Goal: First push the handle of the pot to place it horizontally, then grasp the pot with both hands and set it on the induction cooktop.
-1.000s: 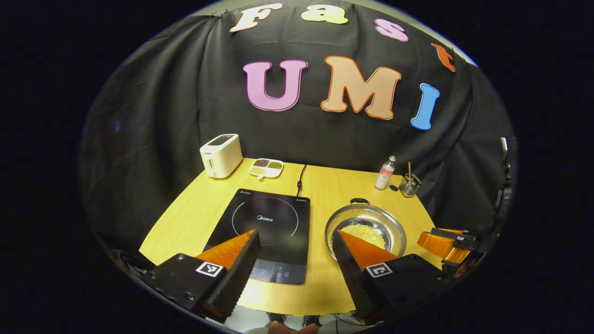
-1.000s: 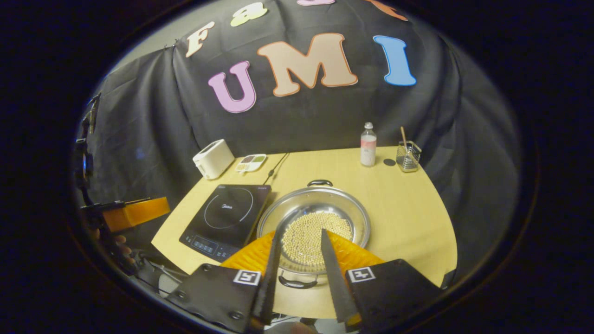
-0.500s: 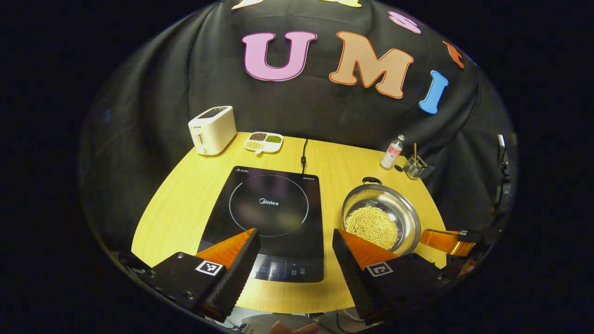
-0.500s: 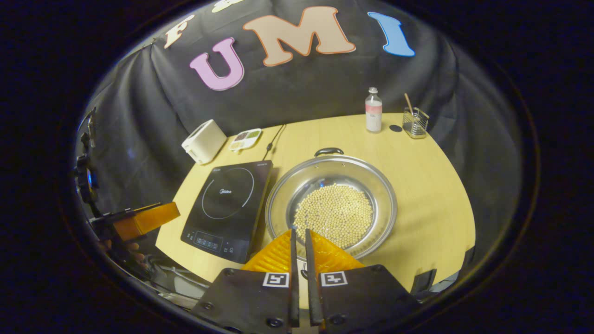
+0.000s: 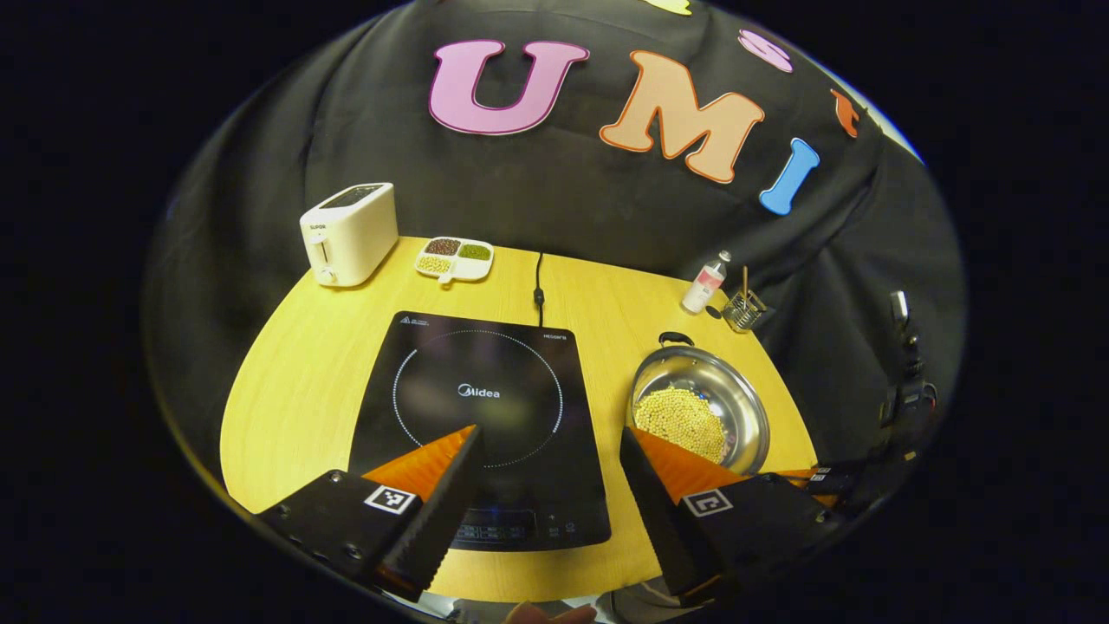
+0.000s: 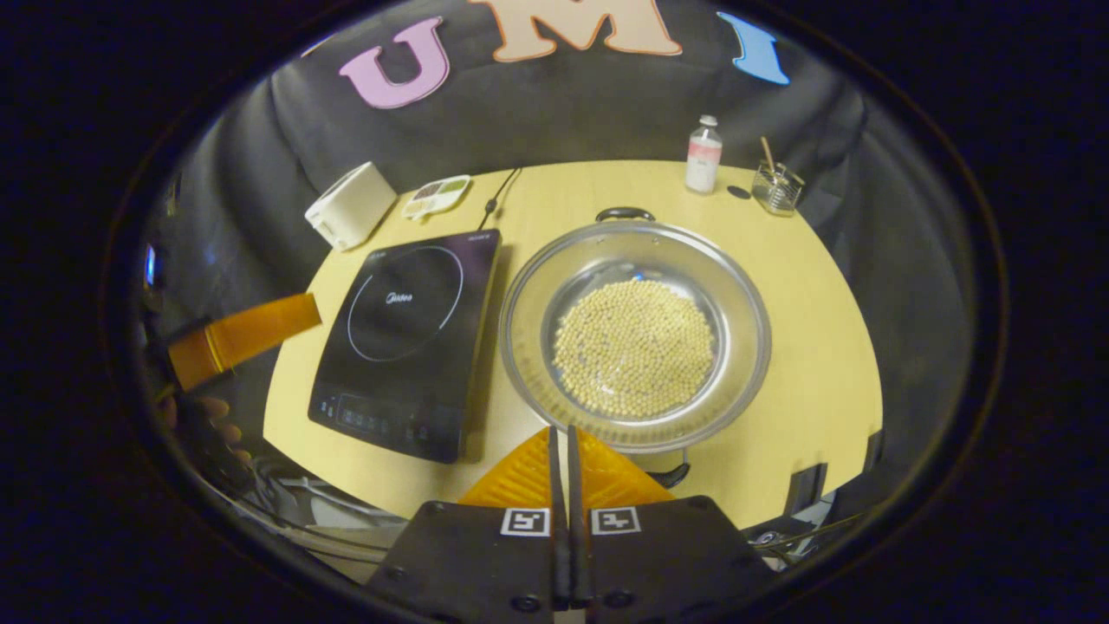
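On the tabletop (image 6: 806, 286), the shallow steel pot of yellow beans (image 6: 635, 334) sits beside the black induction cooktop (image 6: 407, 334); the clenched right gripper (image 6: 560, 442) nears its front handle (image 6: 671, 475) to push it sideways, while the left gripper (image 5: 550, 472) waits released.

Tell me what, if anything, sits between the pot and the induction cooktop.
Nothing visible does. The pot stands on the table right beside the induction cooktop, with only a thin strip of bare wood between them, and the cooktop's glass surface has nothing on it.
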Demonstrator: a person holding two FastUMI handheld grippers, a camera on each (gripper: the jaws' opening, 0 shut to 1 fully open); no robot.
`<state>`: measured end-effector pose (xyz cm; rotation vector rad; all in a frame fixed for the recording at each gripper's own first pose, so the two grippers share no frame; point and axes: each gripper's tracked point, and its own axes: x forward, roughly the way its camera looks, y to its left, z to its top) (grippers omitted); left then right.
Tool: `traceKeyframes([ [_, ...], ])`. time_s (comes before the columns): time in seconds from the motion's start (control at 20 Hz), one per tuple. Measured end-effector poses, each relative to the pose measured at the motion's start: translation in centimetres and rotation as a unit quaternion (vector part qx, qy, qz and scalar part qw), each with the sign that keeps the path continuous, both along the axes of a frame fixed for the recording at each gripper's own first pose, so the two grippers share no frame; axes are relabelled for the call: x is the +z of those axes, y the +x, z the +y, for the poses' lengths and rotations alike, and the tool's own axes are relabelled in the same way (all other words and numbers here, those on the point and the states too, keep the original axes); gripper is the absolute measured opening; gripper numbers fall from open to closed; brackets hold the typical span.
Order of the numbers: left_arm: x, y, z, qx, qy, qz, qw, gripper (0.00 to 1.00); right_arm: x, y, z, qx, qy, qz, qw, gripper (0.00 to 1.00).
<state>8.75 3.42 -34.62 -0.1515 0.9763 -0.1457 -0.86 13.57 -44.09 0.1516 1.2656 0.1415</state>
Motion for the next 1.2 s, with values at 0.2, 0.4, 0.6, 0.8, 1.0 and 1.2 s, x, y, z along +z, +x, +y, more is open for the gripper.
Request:
traceKeyframes([
  [0.2, -0.2, -0.1, 2.5, 0.023, 0.006, 0.006, 1.0, 0.96, -1.7, -2.4, 0.9, 0.032, -0.019, 0.038, 0.999, 0.03],
  [0.4, -1.2, -0.8, 3.6, 0.022, 0.017, 0.027, 0.999, 0.96, -3.4, -3.2, 0.7, 0.036, -0.028, 0.063, 0.997, 0.03],
  [0.6, -0.9, -0.6, 4.6, 0.026, 0.038, 0.022, 0.999, 0.95, -5.3, -3.5, 0.1, 0.038, -0.029, 0.088, 0.995, 0.03],
  [0.8, -0.9, -1.0, 3.8, 0.042, 0.039, 0.03, 0.998, 0.96, -6.1, -3.6, -1.0, 0.025, -0.007, 0.109, 0.994, 0.03],
  [1.0, -0.8, -0.9, 2.6, 0.043, 0.061, 0.029, 0.997, 0.96, -6.3, -3.5, -2.7, 0.019, 0.02, 0.116, 0.993, 0.03],
  [1.2, -0.7, -1.0, 0.6, 0.05, 0.073, 0.034, 0.996, 0.96, -6.5, -3.0, -5.1, 0.012, 0.037, 0.116, 0.993, 0.03],
])
